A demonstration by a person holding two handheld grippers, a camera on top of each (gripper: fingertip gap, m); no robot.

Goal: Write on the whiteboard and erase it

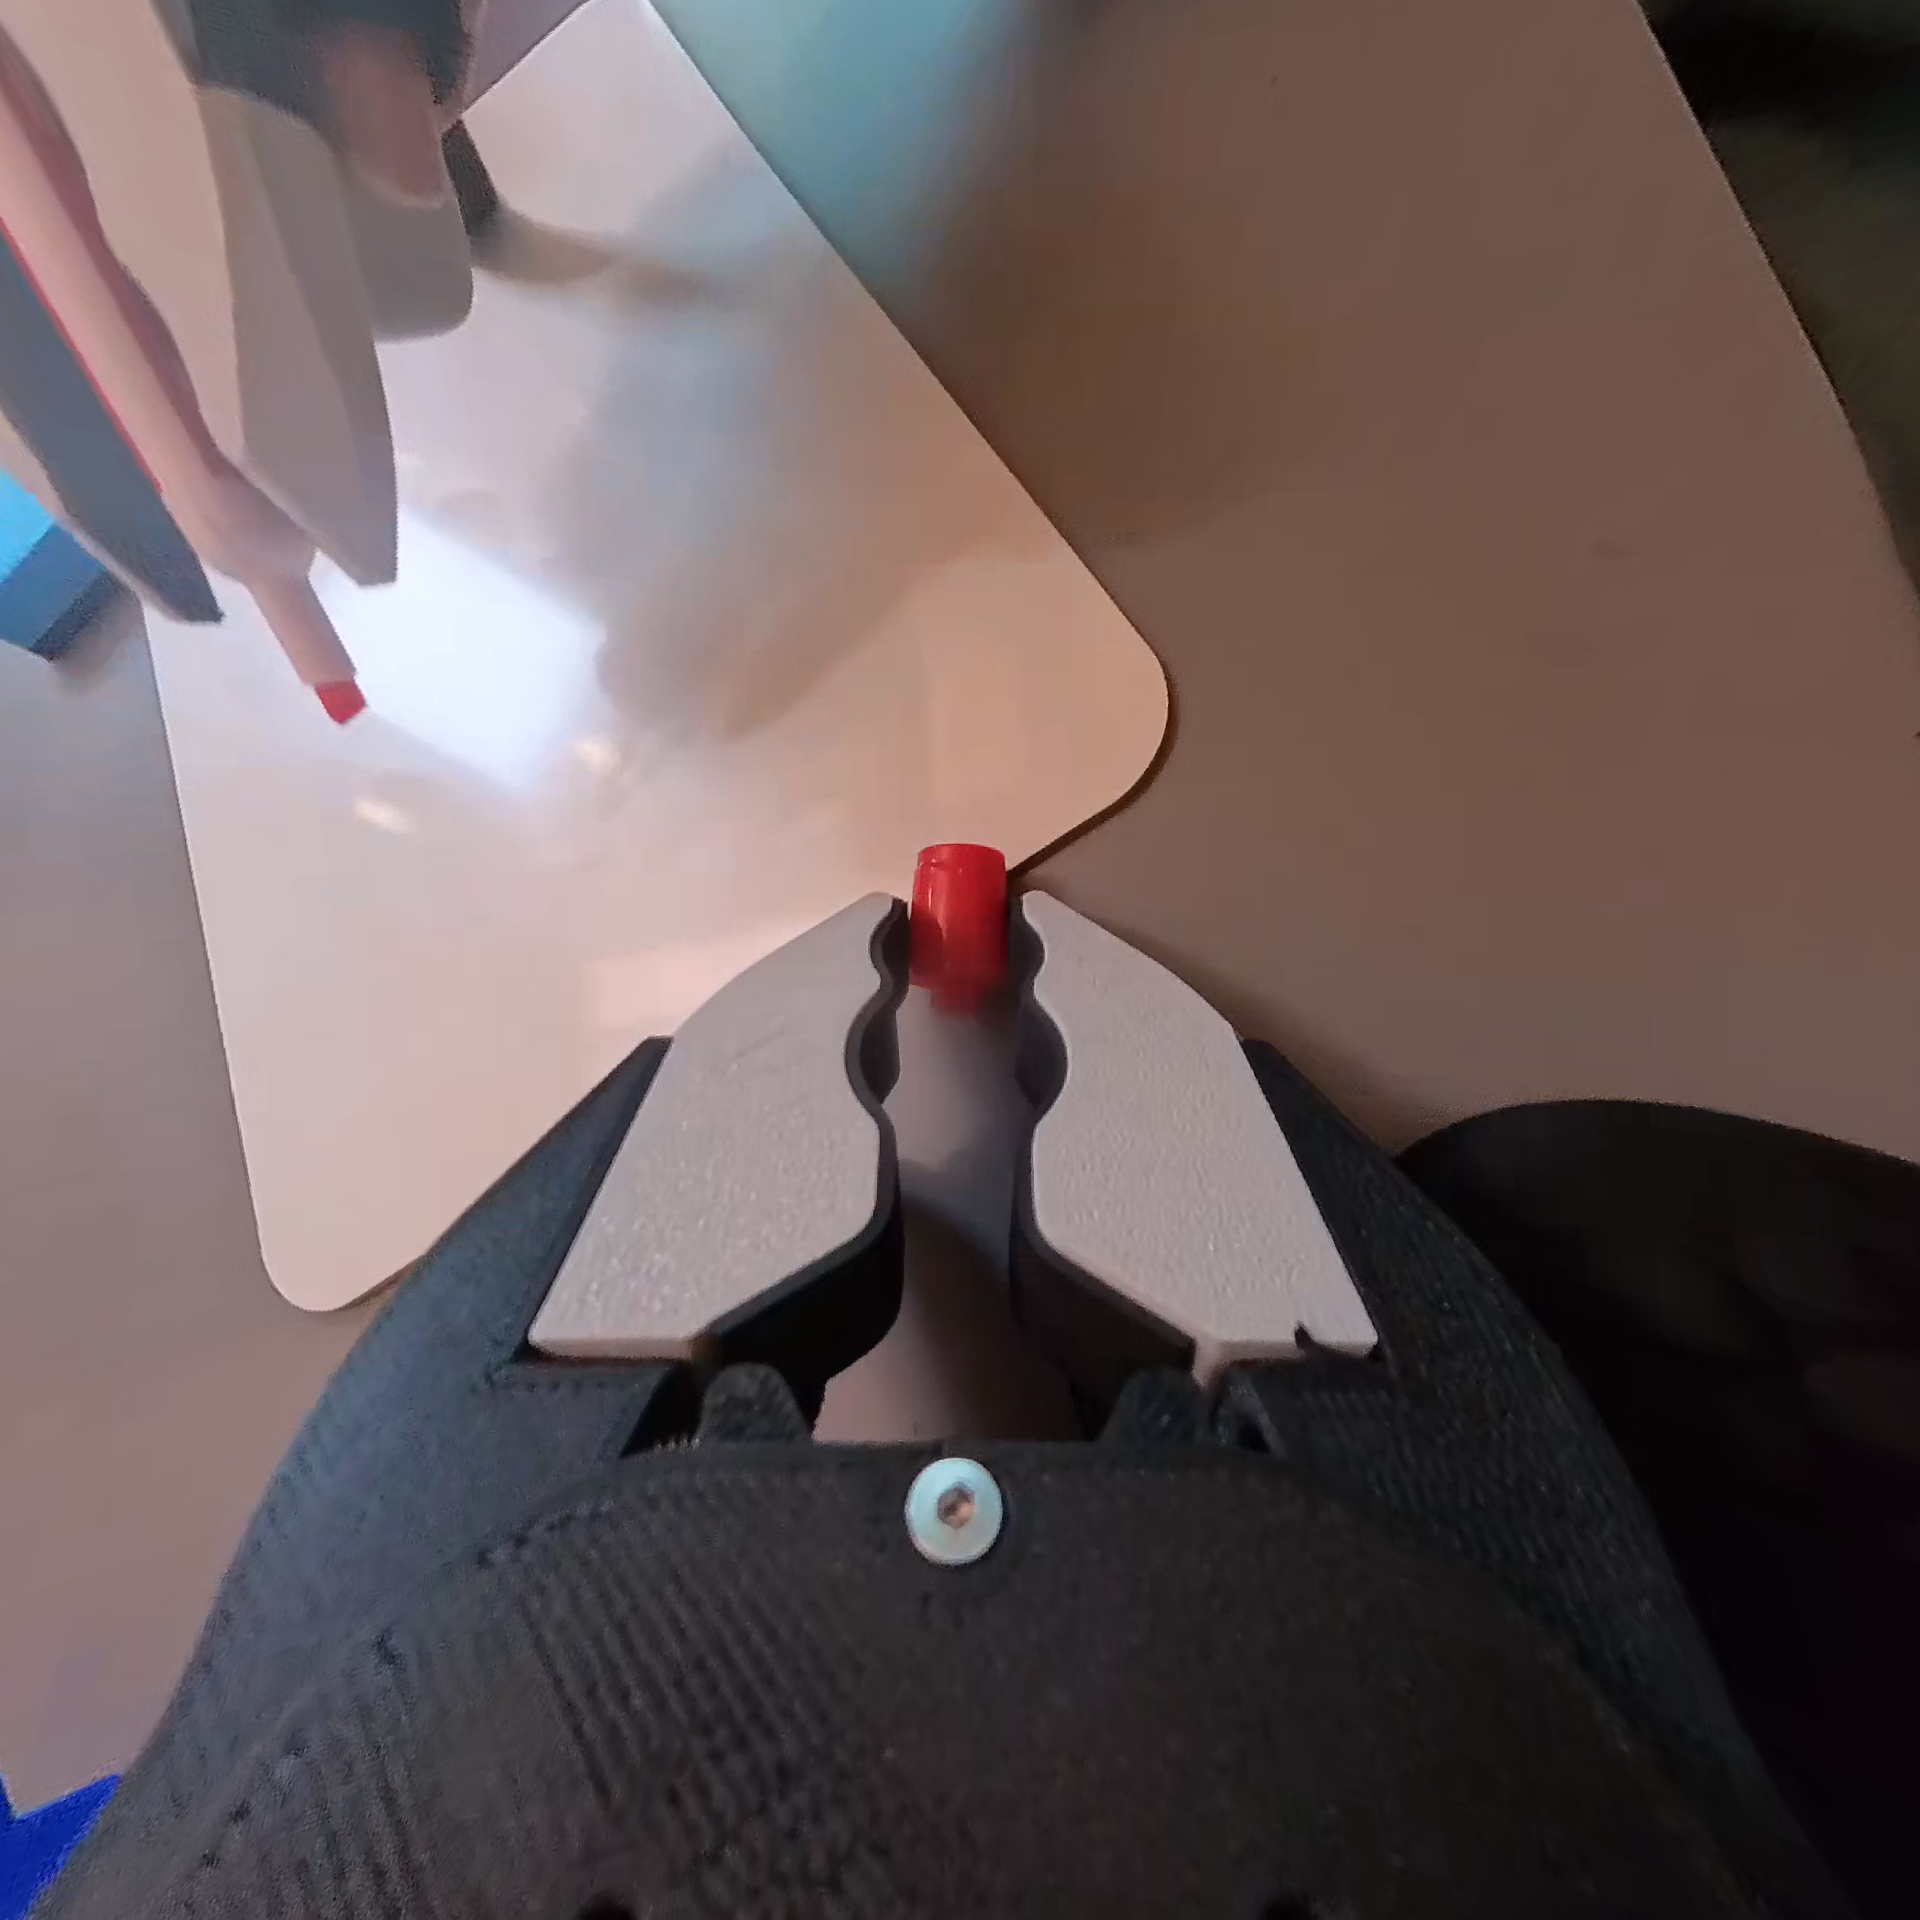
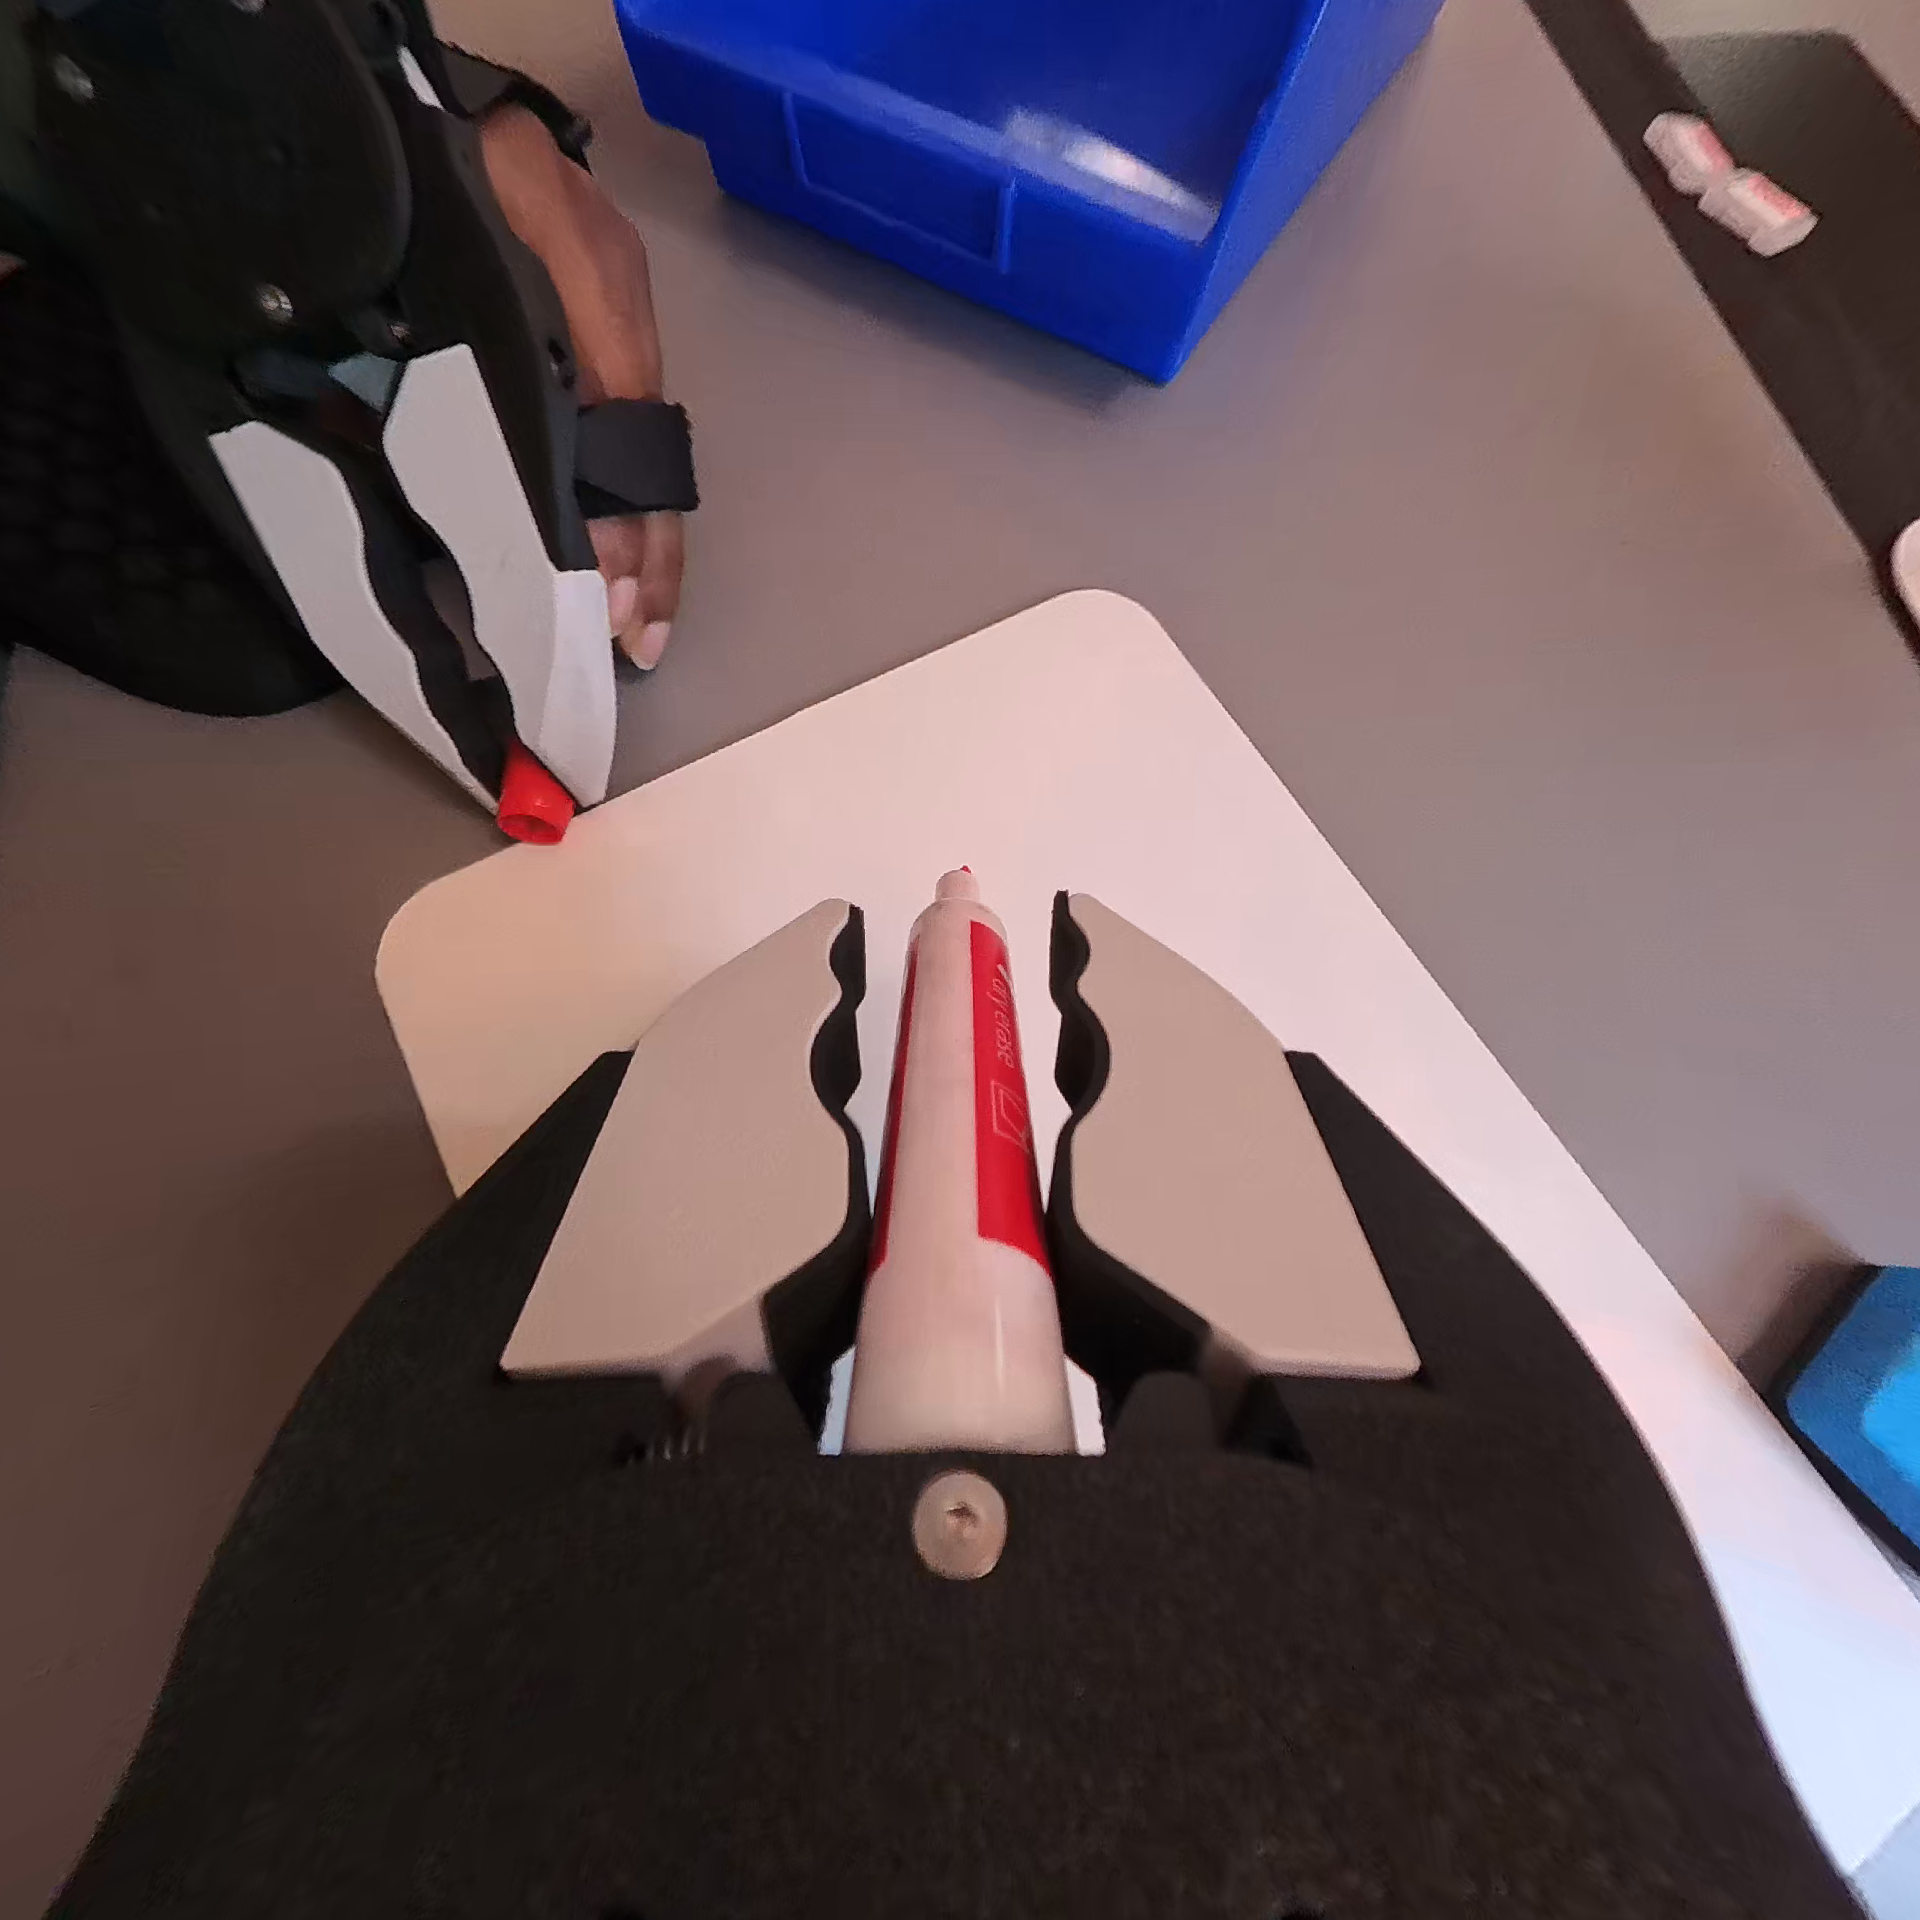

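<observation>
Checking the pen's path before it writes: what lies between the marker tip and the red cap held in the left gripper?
Only bare whiteboard lies between the marker tip and the cap, as the right wrist view shows.

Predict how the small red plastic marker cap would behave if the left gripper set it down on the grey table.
The small red plastic marker cap looks round, so it would probably roll. It seems light and stiff, held by the left gripper at its tips. Its glossy surface may slip.

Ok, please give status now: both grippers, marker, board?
Left gripper shut on red cap. Right gripper shut on red-white marker, uncapped, over blank whiteboard. Nothing blocking.
</observation>
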